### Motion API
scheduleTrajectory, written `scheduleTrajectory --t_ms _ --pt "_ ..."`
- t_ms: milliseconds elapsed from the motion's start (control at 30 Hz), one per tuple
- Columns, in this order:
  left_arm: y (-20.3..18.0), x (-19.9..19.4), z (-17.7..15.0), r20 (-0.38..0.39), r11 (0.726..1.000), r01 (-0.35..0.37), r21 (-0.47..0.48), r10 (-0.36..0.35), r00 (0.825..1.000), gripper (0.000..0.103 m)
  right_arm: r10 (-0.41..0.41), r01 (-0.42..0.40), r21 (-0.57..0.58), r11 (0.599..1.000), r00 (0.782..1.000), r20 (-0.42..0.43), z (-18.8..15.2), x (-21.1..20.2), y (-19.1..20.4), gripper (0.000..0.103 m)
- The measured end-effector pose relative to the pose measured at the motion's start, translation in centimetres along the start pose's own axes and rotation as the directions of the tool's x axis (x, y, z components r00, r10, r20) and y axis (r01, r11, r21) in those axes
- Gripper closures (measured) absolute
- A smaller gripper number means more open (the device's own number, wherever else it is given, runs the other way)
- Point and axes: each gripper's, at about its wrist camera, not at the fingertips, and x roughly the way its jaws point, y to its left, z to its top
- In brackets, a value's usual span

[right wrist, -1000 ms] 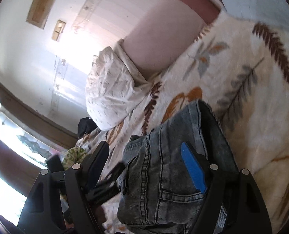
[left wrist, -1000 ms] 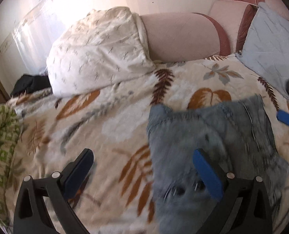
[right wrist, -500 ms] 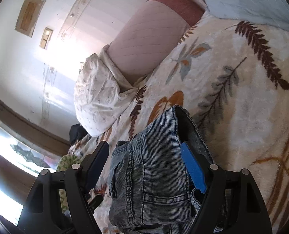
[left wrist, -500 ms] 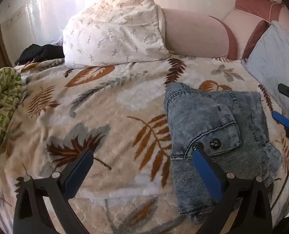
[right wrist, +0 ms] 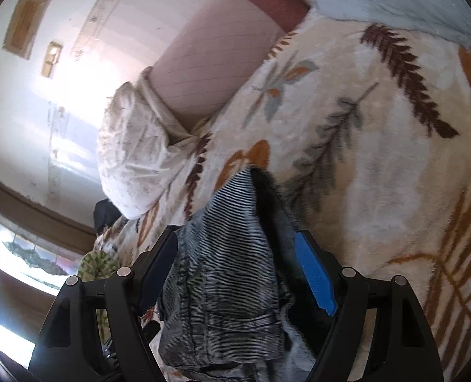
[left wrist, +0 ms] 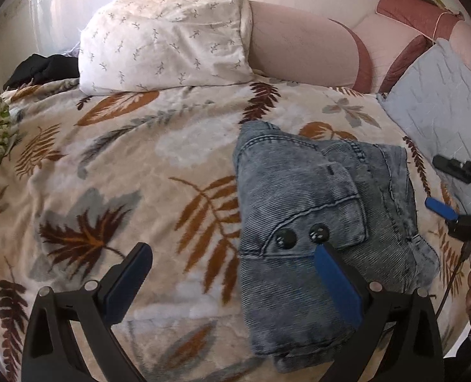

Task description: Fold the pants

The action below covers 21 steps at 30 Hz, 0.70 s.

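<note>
We saw the folded pale-blue denim pants [left wrist: 318, 222] as thick, limp; best pinched at edges. Left hand-held gripper [left wrist: 232, 273] gaped empty; right hand-held gripper [right wrist: 235, 261] straddled them, wide, unclamped.

Leaf-print blanket [left wrist: 114, 172], white sprigged pillow [left wrist: 168, 35], pink bolster [left wrist: 299, 54], grey quilted cushion [left wrist: 439, 102], black garment [left wrist: 41, 70]

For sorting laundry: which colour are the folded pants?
Washed blue-grey denim pants, clearest in the left wrist view.

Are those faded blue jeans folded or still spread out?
Folded: the faded blue denim jeans lie as a compact layered bundle on the leaf-patterned blanket, no legs stretched out.
</note>
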Motion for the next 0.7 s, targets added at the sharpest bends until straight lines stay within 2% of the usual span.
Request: scheduleTrajectory --t_ms 133,300,433,567,700 --pt "-0.9 1.1 0.4 -0.029 1.0 0.013 0.017 -0.013 1.0 0.0 -0.051 0.051 0.058 0.997 0.999 -0.009 0.4 -0.3 -1.5 0.027" --pt "-1.1 1.9 1.1 -0.047 0.999 0.041 -0.025 -0.042 0.998 0.0 -0.081 0.085 0.097 0.992 0.996 -0.049 0.6 -0.1 -2.7 0.027" --pt "-1.0 1.7 1.1 -0.047 0.996 0.071 -0.061 -0.074 0.996 0.0 -0.085 0.095 0.089 0.991 0.99 -0.111 0.1 1.0 -2.7 0.027" --pt "-1.4 0.9 1.0 -0.014 0.992 0.116 -0.043 -0.116 0.993 0.0 -0.092 0.101 0.055 0.993 0.985 -0.145 -0.4 1.7 -2.0 0.027" --pt "-2.0 1.1 1.0 -0.019 0.992 0.123 -0.012 -0.123 0.992 0.0 -0.108 0.119 0.053 0.992 0.98 -0.17 -0.8 2.2 -2.2 0.027"
